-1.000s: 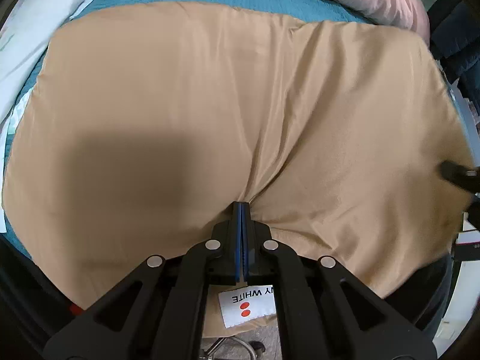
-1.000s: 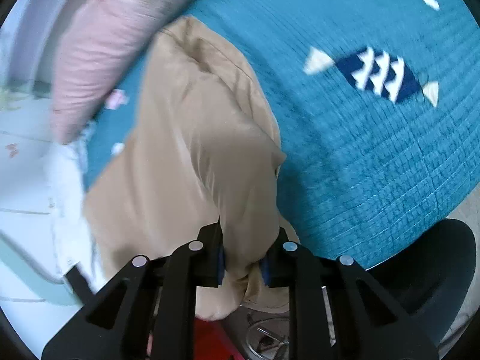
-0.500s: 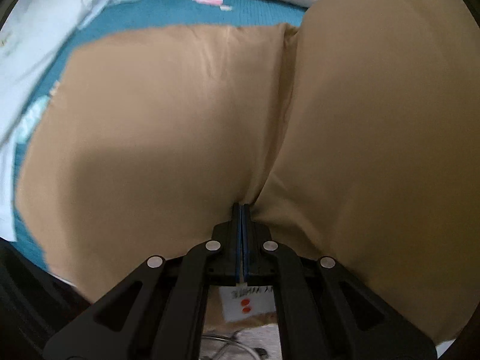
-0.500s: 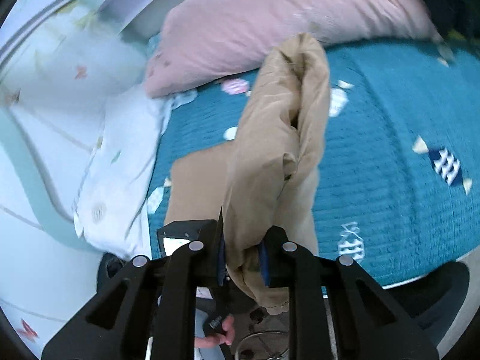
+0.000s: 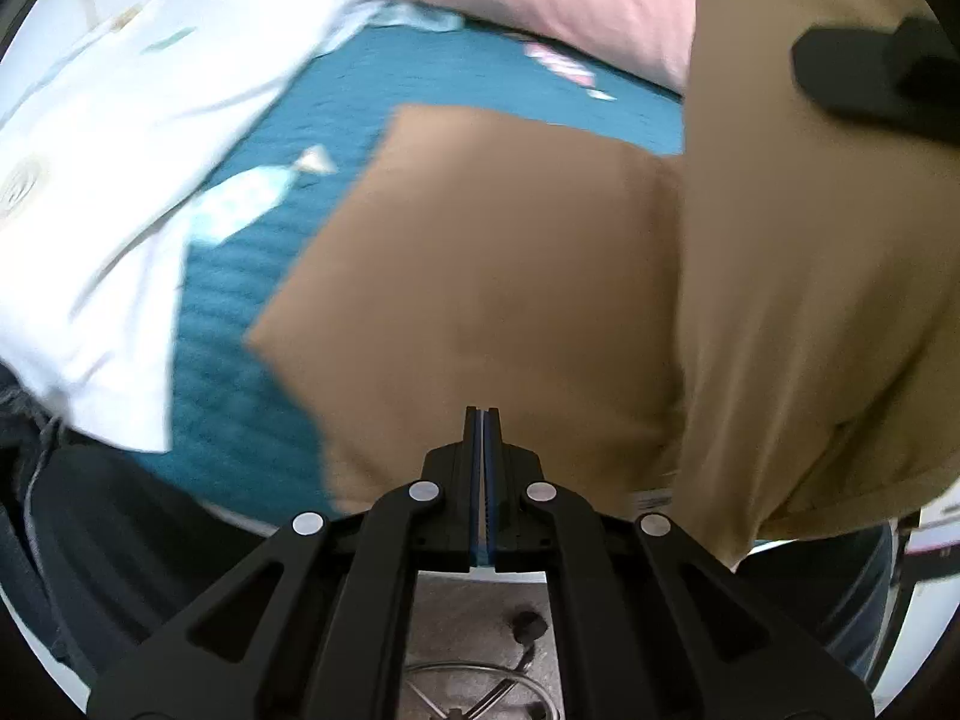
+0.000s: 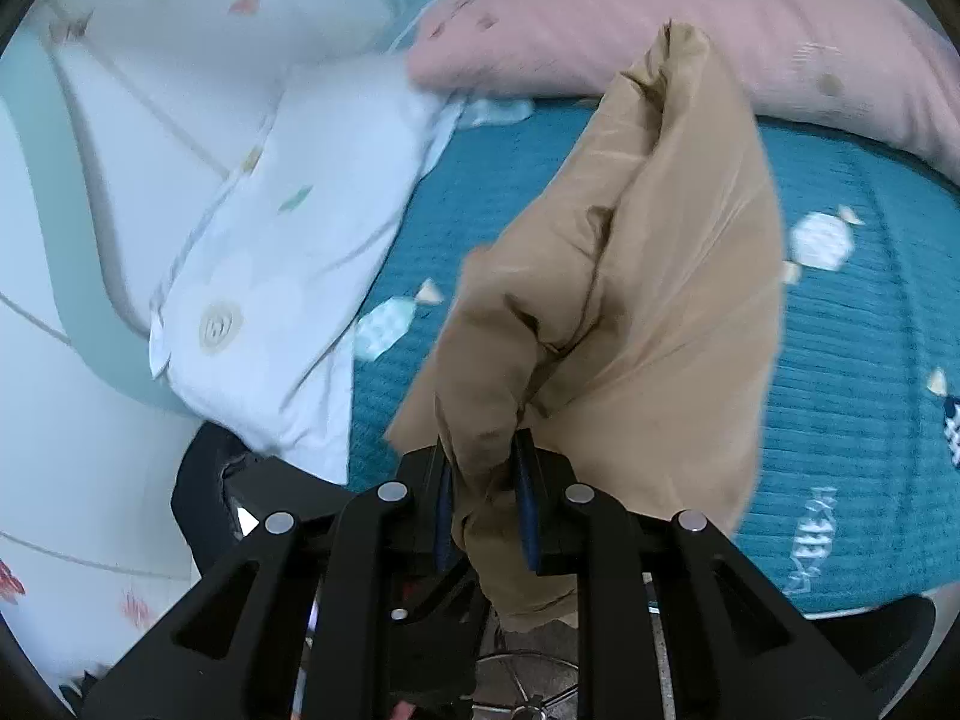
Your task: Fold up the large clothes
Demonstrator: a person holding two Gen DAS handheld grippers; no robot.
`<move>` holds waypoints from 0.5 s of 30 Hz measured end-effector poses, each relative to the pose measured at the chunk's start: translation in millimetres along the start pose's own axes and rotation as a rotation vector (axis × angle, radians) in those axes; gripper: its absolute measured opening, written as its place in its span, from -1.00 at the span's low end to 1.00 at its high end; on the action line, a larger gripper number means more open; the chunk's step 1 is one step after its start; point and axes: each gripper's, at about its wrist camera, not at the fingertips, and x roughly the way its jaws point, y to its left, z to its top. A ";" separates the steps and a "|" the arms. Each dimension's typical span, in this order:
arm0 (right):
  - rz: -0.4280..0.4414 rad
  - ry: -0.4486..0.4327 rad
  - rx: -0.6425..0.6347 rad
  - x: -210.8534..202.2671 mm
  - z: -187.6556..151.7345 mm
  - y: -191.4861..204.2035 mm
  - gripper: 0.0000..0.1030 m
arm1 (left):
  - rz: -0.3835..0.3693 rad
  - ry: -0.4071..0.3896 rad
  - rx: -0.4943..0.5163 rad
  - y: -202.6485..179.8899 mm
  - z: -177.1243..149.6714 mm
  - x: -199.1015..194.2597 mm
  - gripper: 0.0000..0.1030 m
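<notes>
A: Starting at the left, what lies on the bed?

B: A white patterned pillow [image 5: 126,138] sits at the left edge of the teal quilted bedspread [image 5: 240,360], with a pink pillow [image 5: 540,6] along the far side. The large tan smooth-fabric garment [image 5: 480,276] lies partly flat on the bedspread, just right of the white pillow, and its near edge reaches the side of the bed.

A: And the left gripper [image 5: 483,420]?

B: Its jaws are pressed fully together at that near edge. The picture is blurred, so whether a thin layer of cloth is pinched between them cannot be told. If it is, that grip probably pins the edge as the line for a fold.

A: Further right?

B: The right half of the garment hangs lifted in a thick bunch. In the right wrist view, the right gripper [image 6: 483,456] is clamped on a gathered wad of that tan cloth [image 6: 630,300], which rises above the bedspread. Holding it high likely keeps the layer clear so that it can be carried leftward across the flat part.

A: Any risk?

B: The bunch looks crumpled, so it may land wrinkled unless spread first.
</notes>
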 end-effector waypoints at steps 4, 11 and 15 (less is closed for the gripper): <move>0.023 0.079 -0.063 35.3 9.2 29.9 -0.68 | 0.053 -0.006 -0.033 41.7 3.8 -1.1 -0.98; 0.036 0.220 -0.087 103.6 7.7 66.6 -0.62 | 0.086 0.022 -0.158 100.7 -10.0 -6.2 -0.97; 0.190 0.331 -0.032 130.5 3.7 77.6 -0.61 | 0.057 0.036 -0.257 131.0 -18.5 -13.6 -0.94</move>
